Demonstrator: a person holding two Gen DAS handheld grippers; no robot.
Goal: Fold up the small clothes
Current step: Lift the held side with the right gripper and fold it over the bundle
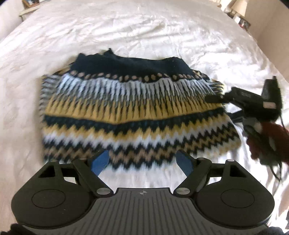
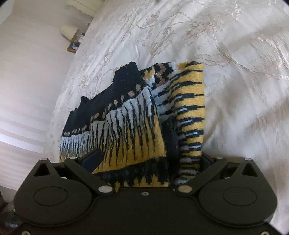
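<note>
presently the navy, yellow and white zigzag-patterned knitted sweater [image 1: 126, 115] lies partly folded on the white embroidered bedspread [image 1: 144, 29]. the left gripper [image 1: 142, 160] hovers over its near hem, jaws wide and empty. the right gripper [image 2: 148, 160] has knit bunched between its fingers at the sweater's side, though whether the pads press on it cannot be told; in my judgement the left should take the hem squarely and carry it level so the edges meet.

Bedroom setting, daylit.
Wide bed under a creased white bedspread with pale embroidered floral pattern [image 2: 180, 32]. Plain pale pink wall [image 2: 27, 54] alongside. Small wooden-framed picture [image 2: 73, 47] on low furniture by the bed's edge. Cream lampshade [image 1: 239, 7] in far corner. Soft bands of light across the wall.
</note>
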